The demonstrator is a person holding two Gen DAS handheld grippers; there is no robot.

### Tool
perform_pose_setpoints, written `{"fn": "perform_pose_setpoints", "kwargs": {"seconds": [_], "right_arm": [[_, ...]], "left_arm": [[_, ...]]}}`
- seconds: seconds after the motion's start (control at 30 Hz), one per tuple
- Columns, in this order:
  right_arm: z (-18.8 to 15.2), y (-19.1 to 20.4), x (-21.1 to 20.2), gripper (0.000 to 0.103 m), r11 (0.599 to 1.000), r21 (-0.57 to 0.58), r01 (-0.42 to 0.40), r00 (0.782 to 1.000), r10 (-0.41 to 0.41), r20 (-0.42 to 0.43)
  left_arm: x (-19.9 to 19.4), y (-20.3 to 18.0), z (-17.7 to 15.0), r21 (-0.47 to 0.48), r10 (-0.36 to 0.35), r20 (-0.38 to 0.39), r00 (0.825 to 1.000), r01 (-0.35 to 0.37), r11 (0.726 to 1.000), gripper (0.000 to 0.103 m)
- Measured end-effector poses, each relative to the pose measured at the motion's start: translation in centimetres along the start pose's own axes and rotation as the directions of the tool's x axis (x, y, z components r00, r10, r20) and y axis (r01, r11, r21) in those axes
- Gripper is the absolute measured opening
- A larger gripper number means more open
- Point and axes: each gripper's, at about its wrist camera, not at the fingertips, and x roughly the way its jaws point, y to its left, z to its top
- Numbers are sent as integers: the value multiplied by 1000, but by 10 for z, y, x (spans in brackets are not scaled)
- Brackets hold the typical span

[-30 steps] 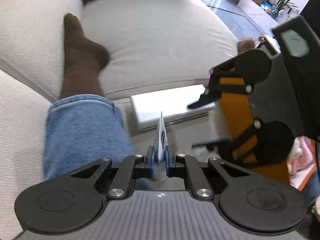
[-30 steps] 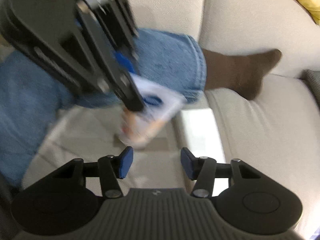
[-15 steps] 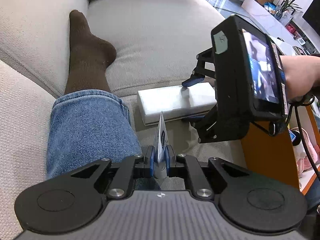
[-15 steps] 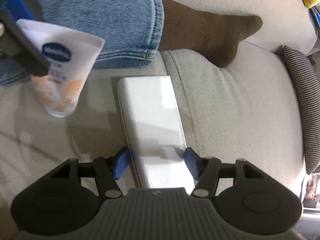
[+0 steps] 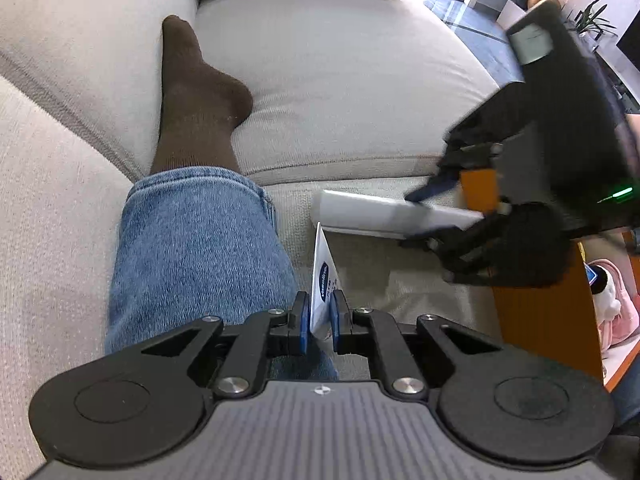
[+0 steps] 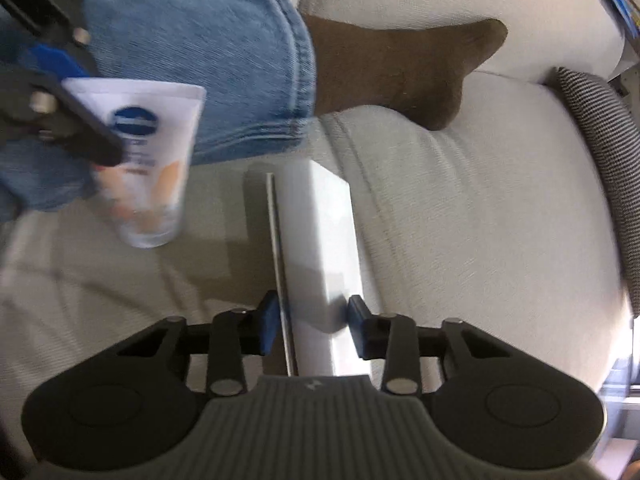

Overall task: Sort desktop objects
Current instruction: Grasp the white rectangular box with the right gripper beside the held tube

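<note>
Two grips now: the left gripper (image 5: 319,326) stays clamped on the Vaseline tube (image 6: 148,160) beside the knee, while the right gripper (image 6: 312,320) has just closed around the white box (image 6: 320,232), tilting it off the sofa (image 6: 460,208), ready to lift.

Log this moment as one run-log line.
left gripper: shut on tube | right gripper: closing on white box | box tilted on sofa

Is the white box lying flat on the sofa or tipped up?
Tipped up: the white box stands on its long edge between the right gripper's pads, side seam showing. Contact looks likely but blurred.
</note>
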Motion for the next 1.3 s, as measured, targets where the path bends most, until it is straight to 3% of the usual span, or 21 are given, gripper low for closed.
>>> {"fn": "perform_pose_setpoints", "kwargs": {"seconds": [0.1, 0.2, 0.37, 0.53, 0.67, 0.8, 0.9, 1.03, 1.17, 1.3], "right_arm": [[-7, 4, -23, 32, 989, 46, -138, 990, 138, 3], [-15, 1, -30, 31, 954, 99, -284, 958, 285, 2], [-22, -21, -21, 31, 910, 216, -355, 933, 359, 18], [-27, -36, -16, 37, 941, 219, -259, 964, 265, -1], [-24, -46, -9, 39, 940, 240, -243, 968, 250, 0], [-26, -47, 0, 37, 964, 228, -137, 987, 153, -54], [-27, -55, 3, 34, 949, 266, -171, 981, 188, -40], [-26, -51, 0, 35, 957, 250, -148, 986, 164, -44], [-26, -41, 2, 50, 958, 241, -153, 985, 167, -37], [-21, -30, 8, 56, 973, 203, -109, 992, 121, -47]], "left_arm": [[-2, -1, -2, 7, 1, 1, 1000, -1, 1000, 12], [-2, -1, -2, 13, -1, -1, 1000, 1, 1000, 12], [0, 0, -4, 16, -9, 0, 1000, 9, 1000, 12], [2, -1, -4, 24, -19, 3, 1000, 18, 1000, 12], [1, -1, -5, 23, -17, 3, 1000, 17, 1000, 12], [1, -1, -5, 32, -16, 2, 1000, 16, 999, 12], [1, -2, -5, 32, -17, 2, 1000, 16, 999, 12], [0, -3, -5, 32, -17, 0, 1000, 17, 999, 12], [-1, -4, -5, 29, -20, -3, 1000, 20, 999, 12], [-7, -8, -5, 35, -18, -5, 1000, 19, 999, 12]]}}
